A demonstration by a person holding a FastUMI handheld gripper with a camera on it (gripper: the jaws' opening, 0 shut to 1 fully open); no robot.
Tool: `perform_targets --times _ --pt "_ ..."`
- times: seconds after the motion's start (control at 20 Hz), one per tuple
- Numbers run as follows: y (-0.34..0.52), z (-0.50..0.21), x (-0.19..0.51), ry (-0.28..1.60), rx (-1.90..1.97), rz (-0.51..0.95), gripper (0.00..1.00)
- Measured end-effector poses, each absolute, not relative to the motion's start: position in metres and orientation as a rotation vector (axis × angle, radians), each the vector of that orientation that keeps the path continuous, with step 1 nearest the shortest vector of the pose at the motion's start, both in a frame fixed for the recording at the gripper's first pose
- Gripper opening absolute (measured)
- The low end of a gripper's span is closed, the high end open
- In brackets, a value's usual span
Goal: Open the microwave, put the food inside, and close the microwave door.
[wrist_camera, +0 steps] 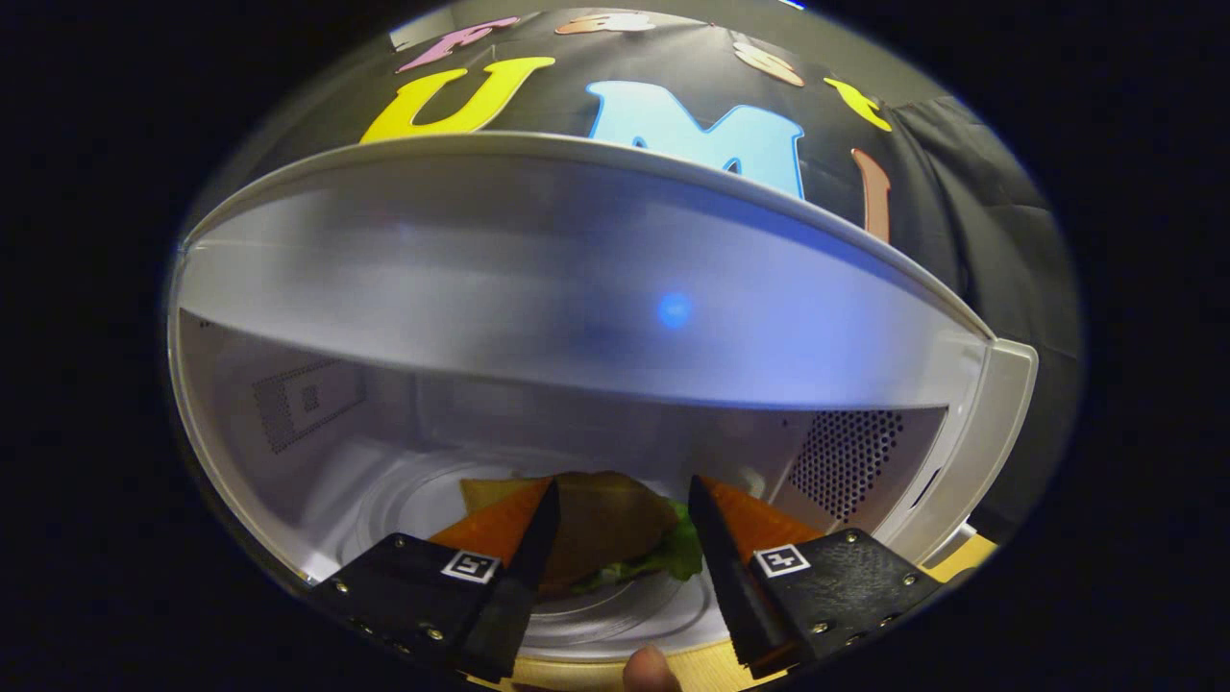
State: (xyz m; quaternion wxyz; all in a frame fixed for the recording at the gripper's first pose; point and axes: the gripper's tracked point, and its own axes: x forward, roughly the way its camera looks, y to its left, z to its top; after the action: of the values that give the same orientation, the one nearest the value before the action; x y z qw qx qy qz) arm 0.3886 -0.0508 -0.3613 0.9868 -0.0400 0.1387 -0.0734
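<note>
My gripper (623,483) reaches into the open white microwave (577,288). Between its fingers sits the food, a burger (610,524) with a brown bun and green lettuce. Both fingers press against its sides, so the gripper is shut on it. The burger is low over the round glass turntable (404,505) on the cavity floor; I cannot tell whether it rests on the glass. Its left part is hidden behind the left finger.
The cavity's right wall has a perforated vent (850,461), and the left wall carries a dotted panel (307,399). A person's fingertip (649,670) shows just behind the fingers, over the wooden tabletop (701,663). The microwave's front frame (1004,404) stands to the right.
</note>
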Motion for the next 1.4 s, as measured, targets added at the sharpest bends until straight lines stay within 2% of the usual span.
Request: perform_targets --times 0.3,0.75,1.1,1.4 --pt "0.005 -0.306 0.323 0.198 -0.049 0.068 0.81" --pt "0.039 -0.219 0.204 0.108 0.001 0.281 0.8" --pt "0.089 -0.141 0.088 -0.012 0.046 0.512 0.8" --pt "0.159 -0.138 -0.006 -0.048 0.032 0.76 0.8"
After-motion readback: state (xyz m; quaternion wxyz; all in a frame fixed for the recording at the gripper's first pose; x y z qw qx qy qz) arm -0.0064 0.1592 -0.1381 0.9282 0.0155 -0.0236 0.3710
